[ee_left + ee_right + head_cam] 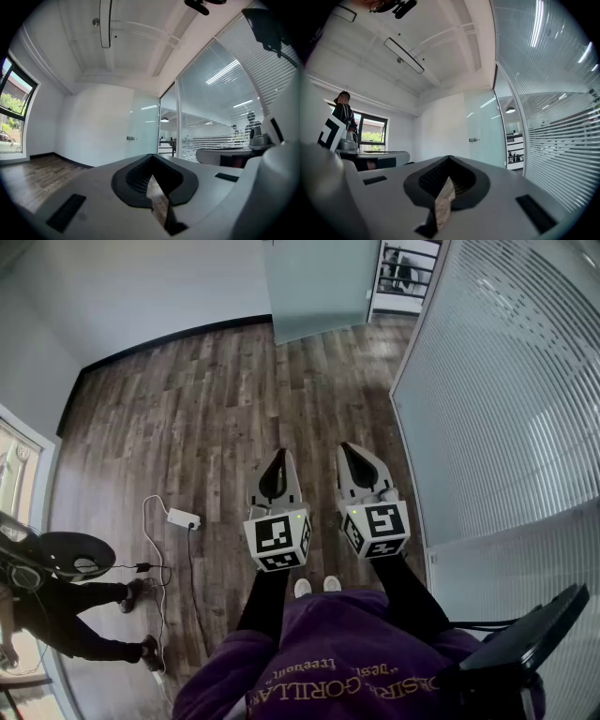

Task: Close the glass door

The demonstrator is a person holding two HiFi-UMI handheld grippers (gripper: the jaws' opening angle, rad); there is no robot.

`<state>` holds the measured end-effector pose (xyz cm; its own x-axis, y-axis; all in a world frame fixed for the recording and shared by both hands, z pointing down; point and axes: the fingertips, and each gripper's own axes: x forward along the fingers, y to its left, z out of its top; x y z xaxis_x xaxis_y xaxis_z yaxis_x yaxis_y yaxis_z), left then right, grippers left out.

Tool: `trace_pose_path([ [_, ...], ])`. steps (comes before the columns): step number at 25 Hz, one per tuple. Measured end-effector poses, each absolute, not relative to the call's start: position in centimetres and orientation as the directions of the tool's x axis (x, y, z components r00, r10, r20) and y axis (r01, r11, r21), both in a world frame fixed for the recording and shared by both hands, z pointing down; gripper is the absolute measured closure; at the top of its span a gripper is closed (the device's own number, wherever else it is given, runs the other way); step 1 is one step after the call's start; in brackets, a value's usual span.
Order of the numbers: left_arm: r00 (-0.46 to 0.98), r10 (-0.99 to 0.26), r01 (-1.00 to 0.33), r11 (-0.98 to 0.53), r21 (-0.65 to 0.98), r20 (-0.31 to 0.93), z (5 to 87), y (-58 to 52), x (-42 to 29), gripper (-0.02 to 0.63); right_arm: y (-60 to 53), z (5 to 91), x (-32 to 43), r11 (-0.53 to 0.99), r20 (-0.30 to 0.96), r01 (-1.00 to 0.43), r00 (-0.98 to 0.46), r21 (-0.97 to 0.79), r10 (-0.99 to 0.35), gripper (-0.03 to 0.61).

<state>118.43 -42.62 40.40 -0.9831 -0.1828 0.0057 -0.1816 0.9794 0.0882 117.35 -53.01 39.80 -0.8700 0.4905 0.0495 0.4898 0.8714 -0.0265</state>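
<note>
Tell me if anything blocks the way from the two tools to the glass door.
Nothing visible does. Bare wood floor runs from the left tool and the right tool to the glass door ahead. The white adapter lies off to the left, and the blind-covered glass wall runs along the right.

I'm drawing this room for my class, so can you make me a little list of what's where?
Room: wood floor, striped glass wall on the right
Glass door: far end, open, doorway showing beside it
Left gripper: shut, empty, not near the door
Right gripper: shut, empty, beside the left one
On the floor: white plug box with a cable
Also there: another person, left edge
</note>
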Motion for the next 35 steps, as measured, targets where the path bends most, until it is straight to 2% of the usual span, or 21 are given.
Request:
trace_pose_path([
  [18,-0.981,-0.193,-0.191,0.977,0.094,0.006,41.0,-42.5,117.8,0.624,-52.8,40.6,116.9,0.870,0.039,0.487,-0.871,-0.075,0.490,0.586],
  [27,-0.994,-0.079,-0.067,0.986,0.151,0.073,44.1,-39.7,117.9,0.624,-52.1,42.1,115.8,0.851,0.086,0.523,-0.847,-0.045,0.525,0.586],
  [35,-0.997,0.024,0.036,0.985,0.171,0.075,43.9,-32.7,110.7,0.624,-46.8,42.8,106.9,0.828,0.100,0.555,-0.822,-0.074,0.560,0.586],
])
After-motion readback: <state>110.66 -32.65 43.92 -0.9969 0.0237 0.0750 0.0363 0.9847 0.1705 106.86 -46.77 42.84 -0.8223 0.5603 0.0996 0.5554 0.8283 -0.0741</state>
